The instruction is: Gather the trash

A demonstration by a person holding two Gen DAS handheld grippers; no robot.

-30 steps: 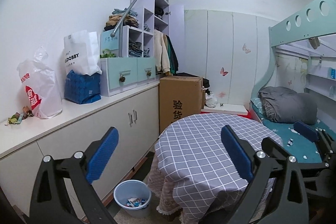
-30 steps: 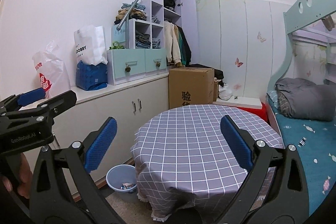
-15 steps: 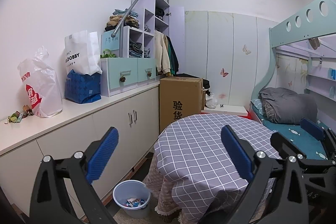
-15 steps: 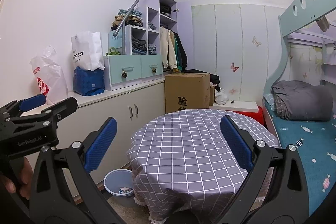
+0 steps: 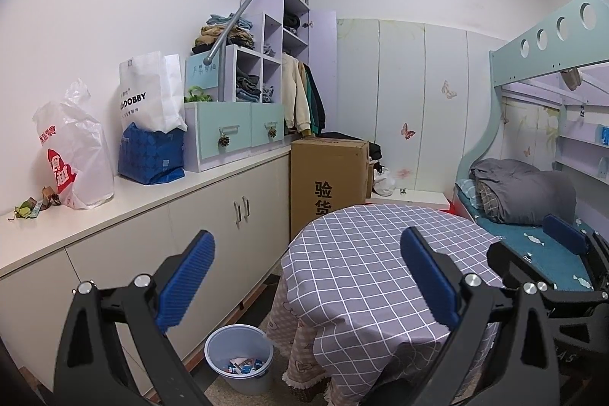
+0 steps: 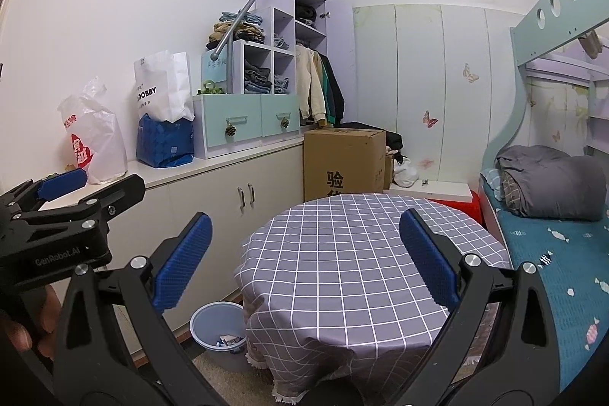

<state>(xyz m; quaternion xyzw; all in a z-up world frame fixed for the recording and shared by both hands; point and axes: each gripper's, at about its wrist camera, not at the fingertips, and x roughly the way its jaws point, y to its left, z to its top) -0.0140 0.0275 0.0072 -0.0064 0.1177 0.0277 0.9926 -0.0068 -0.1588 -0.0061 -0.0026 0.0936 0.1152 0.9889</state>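
1. A light blue trash bin (image 5: 239, 356) stands on the floor, between the long white cabinet (image 5: 213, 215) and the round table (image 5: 380, 261). It sits just beside the hanging edge of the checked tablecloth.
2. Inside the bin lie some small scraps of paper (image 5: 243, 365) — white, blue and a bit of red. They cover only the bottom.
3. On the cabinet top stands a white plastic bag with red print (image 5: 76, 155). Next to it is a blue bag (image 5: 152, 155) with a white paper bag (image 5: 152, 94) poking out of it. What is in these bags cannot be seen.
4. A few small crumpled bits (image 5: 32, 208) lie on the cabinet top, near the plastic bag.
5. A big brown box (image 5: 327, 177) stands closed on the floor behind the table.
6. The left gripper (image 5: 304, 276) has its blue pads wide apart and holds nothing.
7. The right gripper (image 6: 304, 257) is wide apart too — nothing is in it.
8. Compared with a second ago, the left view has barely changed. In the right view the table now sits more in the middle, and the bin is partly hidden behind the cloth.
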